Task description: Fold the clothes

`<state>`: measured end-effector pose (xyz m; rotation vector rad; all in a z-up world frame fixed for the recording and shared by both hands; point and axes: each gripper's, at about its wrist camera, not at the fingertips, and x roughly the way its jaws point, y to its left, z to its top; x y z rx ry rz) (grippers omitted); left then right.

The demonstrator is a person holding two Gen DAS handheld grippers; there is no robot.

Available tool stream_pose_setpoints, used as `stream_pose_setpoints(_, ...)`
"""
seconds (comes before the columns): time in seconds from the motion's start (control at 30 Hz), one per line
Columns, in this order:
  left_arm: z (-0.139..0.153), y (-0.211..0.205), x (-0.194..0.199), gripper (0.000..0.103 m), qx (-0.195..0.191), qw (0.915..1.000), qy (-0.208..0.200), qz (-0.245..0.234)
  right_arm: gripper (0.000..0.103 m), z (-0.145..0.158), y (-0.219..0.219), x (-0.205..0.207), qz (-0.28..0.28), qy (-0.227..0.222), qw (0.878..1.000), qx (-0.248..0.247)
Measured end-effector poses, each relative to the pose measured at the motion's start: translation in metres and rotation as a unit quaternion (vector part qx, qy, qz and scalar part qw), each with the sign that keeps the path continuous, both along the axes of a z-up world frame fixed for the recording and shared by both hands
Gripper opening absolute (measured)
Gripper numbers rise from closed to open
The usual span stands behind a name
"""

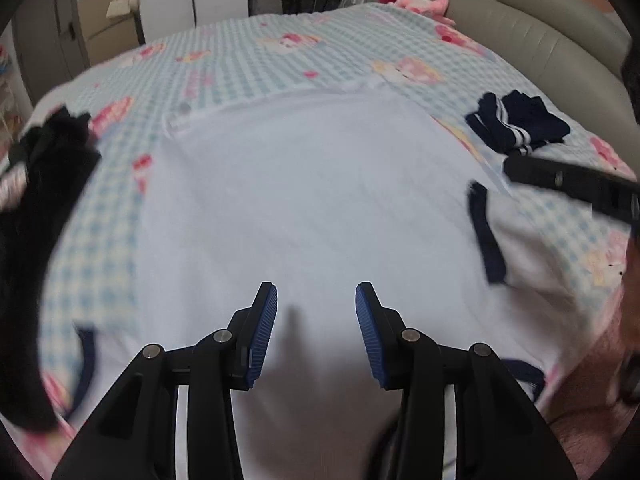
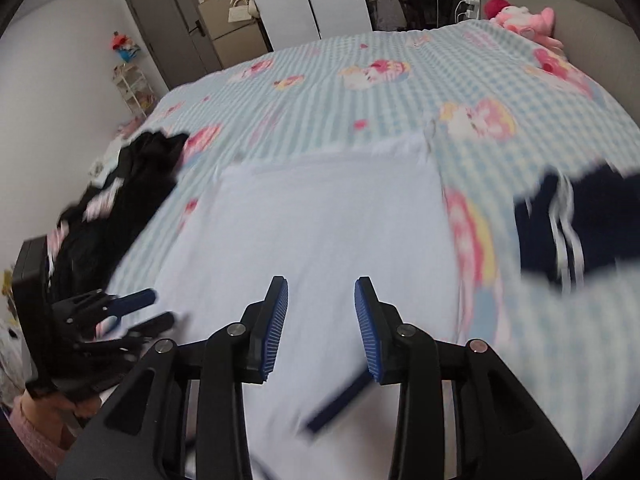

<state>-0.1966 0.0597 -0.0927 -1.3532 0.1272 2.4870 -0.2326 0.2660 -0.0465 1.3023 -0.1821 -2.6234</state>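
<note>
Bedroom light is falling on a bed that is wearing a blue-and-white checked cover printed with pink cartoon figures, and both claws are hanging over it.

Left claw is standing open, its blue ribbed pads well apart and gripping nothing. Directly under and ahead of it a white T-shirt is lying spread flat on the cover, its far hem reaching away from the claw. To the right of the claw, a sleeve with a navy cuff is sticking out from the shirt body. Further out to the right, a folded navy garment with white stripes is sitting on the cover, apart from the shirt. To the left of the claw, a black heap of clothing is lying blurred along the bed edge.

Right claw is likewise gaping with nothing between its pads. The white T-shirt is lying beneath and ahead of it, and a navy strip of the shirt's trim is showing just below the pads. Off to its left the left claw is hovering over the shirt's near edge, and beyond that the black heap of clothing is resting. To its right the folded navy garment is lying. Far ahead, a pink plush toy is sitting against a grey padded headboard.
</note>
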Motion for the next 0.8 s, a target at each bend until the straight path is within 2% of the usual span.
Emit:
stream_pose_setpoints(0.07, -0.013, 0.012, 0.028, 0.043, 0.005, 0.9999, -0.012, 0.008, 0.035, -0.012, -0.012, 0.032, -0.001, -0.007, 1.0, 0.007)
stream_pose_setpoints(0.2, -0.027, 0.009, 0.055, 0.043, 0.003, 0.9989, -0.018, 0.044, 0.035, -0.037, -0.035, 0.09, -0.005, -0.02, 0.999, 0.025)
stream_pose_setpoints(0.4, -0.029, 0.001, 0.089, 0.043, 0.002, 0.9972, -0.015, 0.074, 0.035, -0.062, -0.053, 0.122, 0.001, -0.049, 0.997, 0.057)
stream_pose_setpoints(0.57, -0.042, -0.015, 0.117, 0.043, -0.045, 0.9901, -0.01, 0.133, 0.036, -0.085, -0.054, 0.137, -0.002, -0.069, 0.994, 0.086)
stream_pose_setpoints(0.7, -0.046, -0.026, 0.136, 0.043, -0.016, 0.9904, -0.015, 0.137, 0.036, -0.087, -0.045, 0.154, -0.005, -0.064, 0.994, 0.087)
stream_pose_setpoints(0.8, -0.052, -0.028, 0.148, 0.045, -0.009, 0.9918, -0.026, 0.125, 0.036, -0.085, -0.042, 0.166, -0.01, -0.059, 0.994, 0.089)
